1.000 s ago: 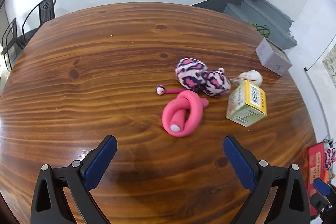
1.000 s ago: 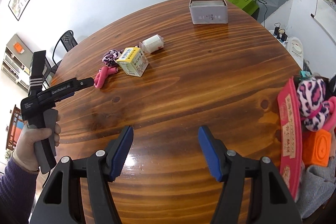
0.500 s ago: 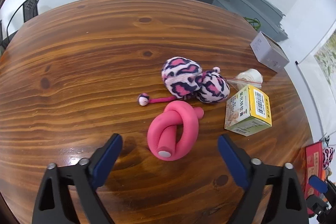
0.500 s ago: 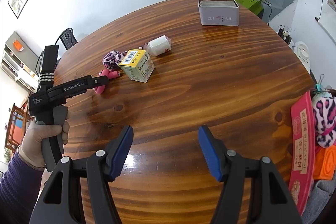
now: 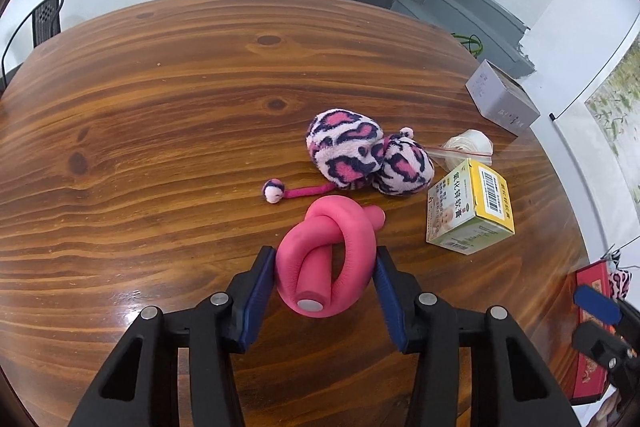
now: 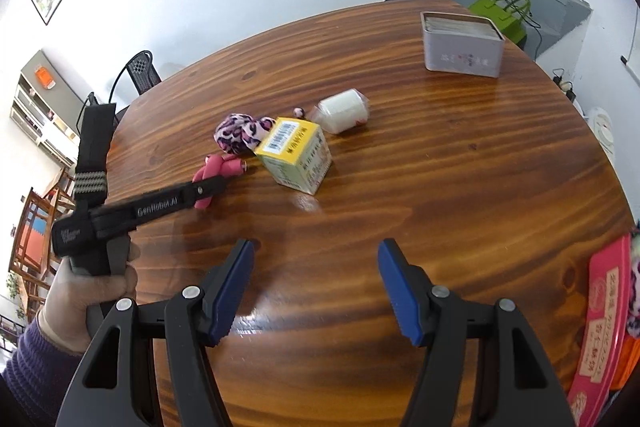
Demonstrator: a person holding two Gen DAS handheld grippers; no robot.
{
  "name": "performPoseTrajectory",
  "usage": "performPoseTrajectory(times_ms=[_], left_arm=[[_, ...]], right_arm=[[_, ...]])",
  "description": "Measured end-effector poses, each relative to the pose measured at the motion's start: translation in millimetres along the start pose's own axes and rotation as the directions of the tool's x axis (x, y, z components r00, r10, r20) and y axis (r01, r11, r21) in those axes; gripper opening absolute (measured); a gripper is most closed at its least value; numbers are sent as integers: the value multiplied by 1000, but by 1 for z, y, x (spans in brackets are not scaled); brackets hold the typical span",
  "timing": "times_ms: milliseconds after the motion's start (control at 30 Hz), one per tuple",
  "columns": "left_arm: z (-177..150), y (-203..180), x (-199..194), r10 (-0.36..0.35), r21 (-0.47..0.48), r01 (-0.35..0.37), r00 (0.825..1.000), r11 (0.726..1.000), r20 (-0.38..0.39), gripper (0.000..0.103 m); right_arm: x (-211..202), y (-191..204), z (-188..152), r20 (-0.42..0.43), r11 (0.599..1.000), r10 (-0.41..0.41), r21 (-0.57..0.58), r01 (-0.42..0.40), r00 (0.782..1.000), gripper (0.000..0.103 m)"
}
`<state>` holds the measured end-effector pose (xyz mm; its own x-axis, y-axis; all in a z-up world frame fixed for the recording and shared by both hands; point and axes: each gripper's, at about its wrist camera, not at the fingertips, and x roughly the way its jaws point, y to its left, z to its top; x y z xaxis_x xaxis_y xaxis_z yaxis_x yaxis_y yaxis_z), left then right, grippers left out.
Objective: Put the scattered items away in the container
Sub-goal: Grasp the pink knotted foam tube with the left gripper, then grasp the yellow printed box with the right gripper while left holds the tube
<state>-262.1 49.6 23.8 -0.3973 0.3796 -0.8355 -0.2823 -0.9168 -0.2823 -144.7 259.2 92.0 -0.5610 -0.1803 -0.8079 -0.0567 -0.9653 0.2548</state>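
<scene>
One knotted pink tube (image 5: pixel 328 259), one carton (image 5: pixel 468 215), one tin (image 6: pixel 462 45).

A round wooden table (image 5: pixel 160 131) seen from just above the left gripper (image 5: pixel 326 263). Its blue-padded jaws have just been closing around a knotted pink foam tube (image 5: pixel 332 259), and both pads now touch its sides. Just beyond lies a pink leopard-print plush toy (image 5: pixel 360 157), with a yellow-green carton (image 5: pixel 470 213) to its right and a grey tin (image 5: pixel 500 99) near the far edge.

Bright, even daylight. Glare patches on the varnished table (image 5: pixel 132 303) near 7 o'clock in both views. Soft shadows. Strong fisheye bowing, black vignette at corners. Focus sharp.
</scene>
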Motion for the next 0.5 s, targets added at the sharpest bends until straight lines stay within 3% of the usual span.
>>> performPoseTrajectory(times_ms=[500], left_arm=[[-17, 12, -39, 9, -45, -6, 999, 999, 52, 50]], right_arm=[[63, 27, 54, -1, 1000, -4, -11, 4, 1000, 69]])
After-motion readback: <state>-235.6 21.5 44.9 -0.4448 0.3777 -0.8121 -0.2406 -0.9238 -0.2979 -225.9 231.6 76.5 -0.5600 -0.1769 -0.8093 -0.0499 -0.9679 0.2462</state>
